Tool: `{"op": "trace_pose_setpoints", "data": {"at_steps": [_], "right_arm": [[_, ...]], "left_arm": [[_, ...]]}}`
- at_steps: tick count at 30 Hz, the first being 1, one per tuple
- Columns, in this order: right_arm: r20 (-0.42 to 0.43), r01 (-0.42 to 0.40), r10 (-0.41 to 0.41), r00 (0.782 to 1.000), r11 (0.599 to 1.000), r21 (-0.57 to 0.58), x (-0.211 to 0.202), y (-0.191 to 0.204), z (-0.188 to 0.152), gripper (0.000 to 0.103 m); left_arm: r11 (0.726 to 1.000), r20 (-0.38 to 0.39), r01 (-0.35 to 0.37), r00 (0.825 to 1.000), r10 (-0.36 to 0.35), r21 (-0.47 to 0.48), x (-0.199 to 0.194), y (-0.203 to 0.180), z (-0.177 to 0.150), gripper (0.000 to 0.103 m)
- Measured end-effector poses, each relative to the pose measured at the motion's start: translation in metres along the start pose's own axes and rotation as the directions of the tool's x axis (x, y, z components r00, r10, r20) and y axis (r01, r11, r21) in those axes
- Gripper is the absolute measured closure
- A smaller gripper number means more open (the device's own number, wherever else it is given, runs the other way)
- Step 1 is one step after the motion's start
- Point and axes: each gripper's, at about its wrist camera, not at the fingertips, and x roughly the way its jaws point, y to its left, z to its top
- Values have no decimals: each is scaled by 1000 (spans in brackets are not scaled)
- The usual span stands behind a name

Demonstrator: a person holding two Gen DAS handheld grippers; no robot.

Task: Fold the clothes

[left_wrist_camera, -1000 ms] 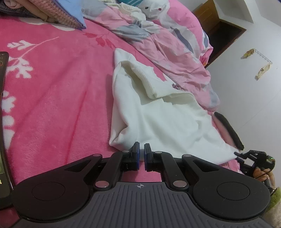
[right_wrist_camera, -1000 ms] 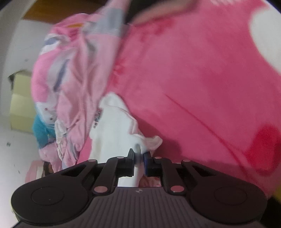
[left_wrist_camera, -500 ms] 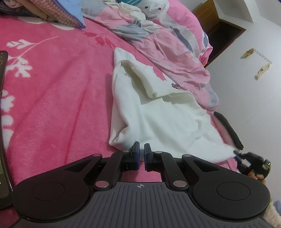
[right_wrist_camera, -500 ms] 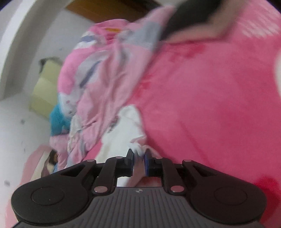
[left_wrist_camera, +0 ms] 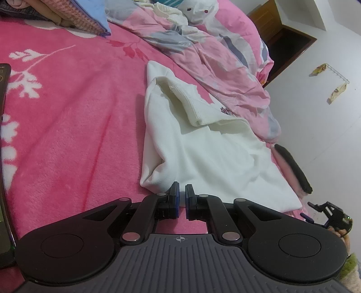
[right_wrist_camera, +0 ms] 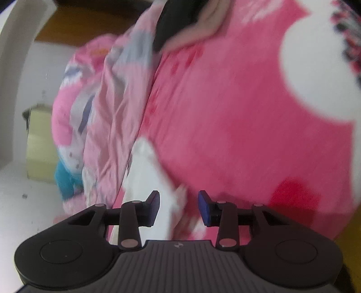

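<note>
1. The right gripper (right_wrist_camera: 179, 206) is standing with its jaws apart, having just been opening; a fold of the white garment (right_wrist_camera: 146, 180) is lying in the gap between the blue pads (right_wrist_camera: 204, 210), and neither pad is pressing on it, so the cloth is reading as released

2. The left gripper (left_wrist_camera: 182, 198) is sitting with its jaws together on nothing, only a thin slit showing between the pads (left_wrist_camera: 174, 198), and the garment's near corner is lying just beyond the tips at 12 o'clock, close to them though contact cannot be told

3. In the left wrist view the white garment (left_wrist_camera: 203, 153) is lying partly folded on the pink blanket (left_wrist_camera: 67, 135), its ribbed hem turned back on top towards 12 o'clock and its near right corner reaching out at 4 o'clock, near where the right gripper (left_wrist_camera: 327, 210) is showing

4. The rumpled patterned quilt (left_wrist_camera: 214, 56) is crowding the garment's far edge at 1 o'clock, and a stack of folded clothes (left_wrist_camera: 67, 15) is sitting at 11 o'clock, well apart

5. By my judgement one fold is being laid down and let go, and the task is only partway along, since the bundle is looking loose and uneven

6. The next move is probably calling for both grippers to be pinching the near corners at the same layer, then carrying that edge towards 12 o'clock while keeping the cloth clear of the quilt, so the bedding is not getting dragged into the fold
</note>
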Motion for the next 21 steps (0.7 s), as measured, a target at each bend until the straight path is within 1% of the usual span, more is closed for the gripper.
{"op": "trace_pose_setpoints", "data": {"at_steps": [4, 7, 10, 17, 20, 21], "right_arm": [[-47, 25, -26, 999, 1000, -18, 11, 17, -9, 63], [-47, 70, -72, 996, 997, -40, 14, 22, -10, 63], [-48, 97, -99, 994, 994, -42, 16, 22, -8, 63], [-55, 119, -122, 991, 992, -41, 24, 20, -4, 64], [-49, 116, -119, 992, 992, -47, 26, 20, -2, 69], [-42, 116, -118, 992, 992, -49, 27, 20, -2, 77]], "left_arm": [[1000, 1, 2, 1000, -2, -2, 0, 0, 0, 98], [1000, 1, 4, 1000, -4, -5, 0, 2, 0, 98], [1000, 2, 5, 1000, -5, -6, 1, 2, 0, 98], [1000, 2, 7, 1000, -7, -8, 1, 2, 0, 98], [1000, 3, 7, 1000, -7, -8, 1, 2, 0, 98], [1000, 3, 7, 1000, -7, -8, 1, 2, 0, 98]]}}
